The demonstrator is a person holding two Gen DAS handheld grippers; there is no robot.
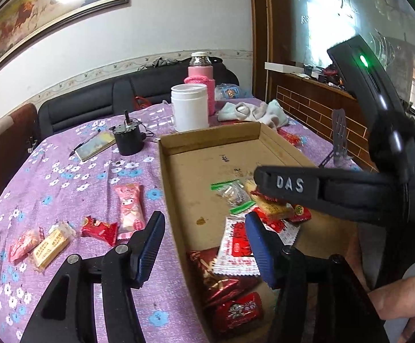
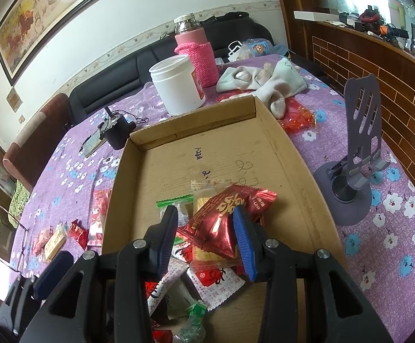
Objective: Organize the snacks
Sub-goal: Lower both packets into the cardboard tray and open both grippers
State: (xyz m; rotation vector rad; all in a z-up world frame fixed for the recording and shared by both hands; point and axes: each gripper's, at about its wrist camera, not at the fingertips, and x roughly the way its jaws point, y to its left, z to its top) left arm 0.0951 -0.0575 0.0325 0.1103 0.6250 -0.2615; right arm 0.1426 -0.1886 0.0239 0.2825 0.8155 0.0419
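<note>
The left gripper [image 1: 204, 240] is matte black plastic with triangular cut-outs, round silver screws at the pivots and ribbed blue pads [image 1: 150, 245]. The right gripper [image 2: 206, 238] has the same build; its side bears raised silver letters "DAS" [image 1: 290, 184] and a green light [image 1: 363, 60].

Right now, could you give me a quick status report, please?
Left tool open, empty. Right tool shut on red snack packet over cardboard box. Four snacks remain outside.
</note>
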